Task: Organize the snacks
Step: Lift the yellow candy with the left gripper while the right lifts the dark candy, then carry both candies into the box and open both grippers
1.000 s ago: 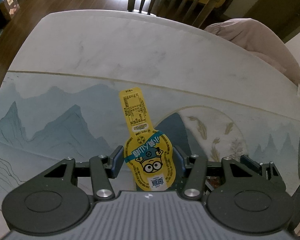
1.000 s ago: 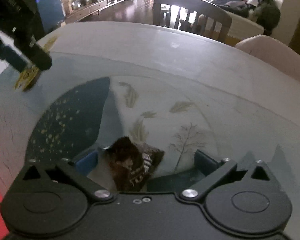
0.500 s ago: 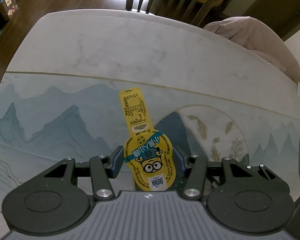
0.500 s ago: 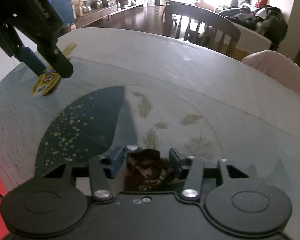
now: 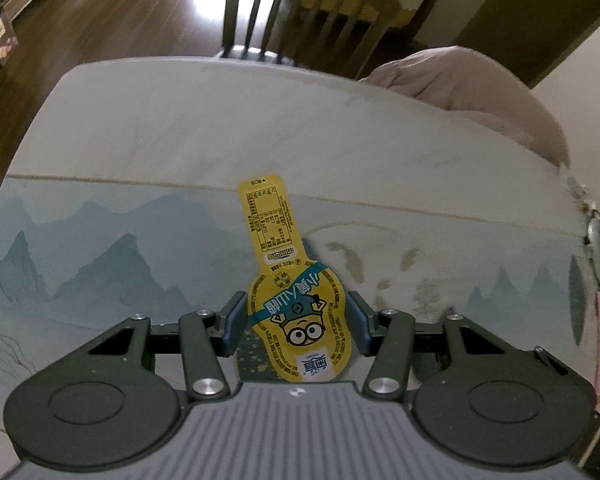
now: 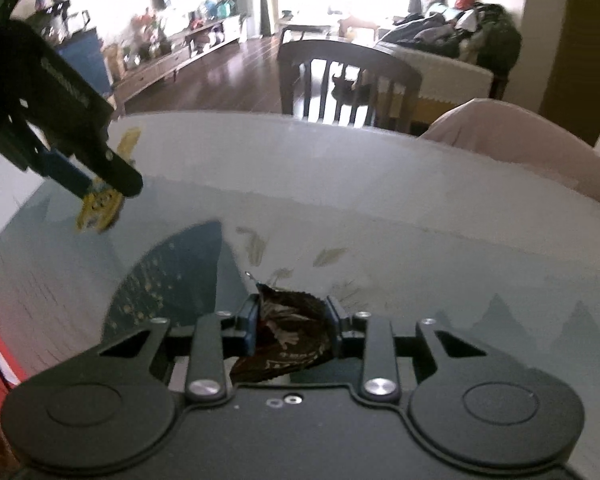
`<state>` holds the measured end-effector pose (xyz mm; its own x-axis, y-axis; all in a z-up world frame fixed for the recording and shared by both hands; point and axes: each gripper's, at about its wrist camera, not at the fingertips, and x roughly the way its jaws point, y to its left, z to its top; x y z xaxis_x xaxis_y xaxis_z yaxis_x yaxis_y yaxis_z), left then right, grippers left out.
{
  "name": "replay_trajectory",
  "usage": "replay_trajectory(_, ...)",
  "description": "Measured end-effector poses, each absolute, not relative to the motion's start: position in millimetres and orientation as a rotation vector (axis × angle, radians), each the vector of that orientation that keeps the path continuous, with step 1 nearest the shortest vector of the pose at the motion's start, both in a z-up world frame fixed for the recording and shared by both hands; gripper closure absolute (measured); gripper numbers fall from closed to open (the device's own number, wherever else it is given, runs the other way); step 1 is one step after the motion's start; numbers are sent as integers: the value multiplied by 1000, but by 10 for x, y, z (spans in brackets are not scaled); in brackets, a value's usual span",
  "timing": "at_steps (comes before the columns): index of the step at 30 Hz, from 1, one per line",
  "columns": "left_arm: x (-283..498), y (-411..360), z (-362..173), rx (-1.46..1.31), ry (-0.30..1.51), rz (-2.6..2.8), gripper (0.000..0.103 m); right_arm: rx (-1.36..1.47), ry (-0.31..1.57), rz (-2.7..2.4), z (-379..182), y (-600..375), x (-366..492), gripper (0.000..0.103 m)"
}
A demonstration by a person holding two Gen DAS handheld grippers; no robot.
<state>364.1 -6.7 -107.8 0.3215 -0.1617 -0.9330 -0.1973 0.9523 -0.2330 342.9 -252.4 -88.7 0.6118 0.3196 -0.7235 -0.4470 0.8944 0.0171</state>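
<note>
Above the table [image 5: 260, 128], L side: left gripper [image 5: 296, 322] pinches yellow snack pack [image 5: 296, 312] at its wide end, narrow tab sticking fwd toward table's far edge; pack's near end hidden by gripper body. Further R over table: right gripper [image 6: 292, 320] clamped on dark snack bag [image 6: 288, 332], crumpled, print unreadable, lower part cut off. Beyond table's far edge: chair [image 6: 340, 80], blurry.

Yellow pouch [image 5: 300, 320]: glossy printed film. Brown packet [image 6: 290, 330]: crinkled, shiny foil. Bench [image 5: 260, 128]: smooth, printed surface with slight sheen. Floor [image 5: 100, 20]: glossy dark wood. Gripper links: matt black plastic, metal pins.
</note>
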Motion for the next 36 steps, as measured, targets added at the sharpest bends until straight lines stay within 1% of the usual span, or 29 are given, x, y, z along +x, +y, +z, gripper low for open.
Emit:
replay_trajectory(12, 3272, -120, -259, -297, 1137, -62, 51, -125, 711, 439, 97, -2605, 2850, 71)
replay_trajectory(17, 2990, -109, -16, -254, 1116, -82, 51, -114, 695, 475, 334, -2511, 2586, 71)
replay_trajectory(26, 2342, 97, 120, -197, 1138, -90, 51, -97, 741, 556, 356, -2229, 2118, 71)
replay_trajectory(31, 1947, 290, 37, -162, 1192, -105, 51, -79, 799, 599, 227, -2055, 1922, 71)
replay_trajectory(36, 1623, 477, -165, -149, 1270, -113, 51, -80, 853, 627, 76, -1889, 1728, 71)
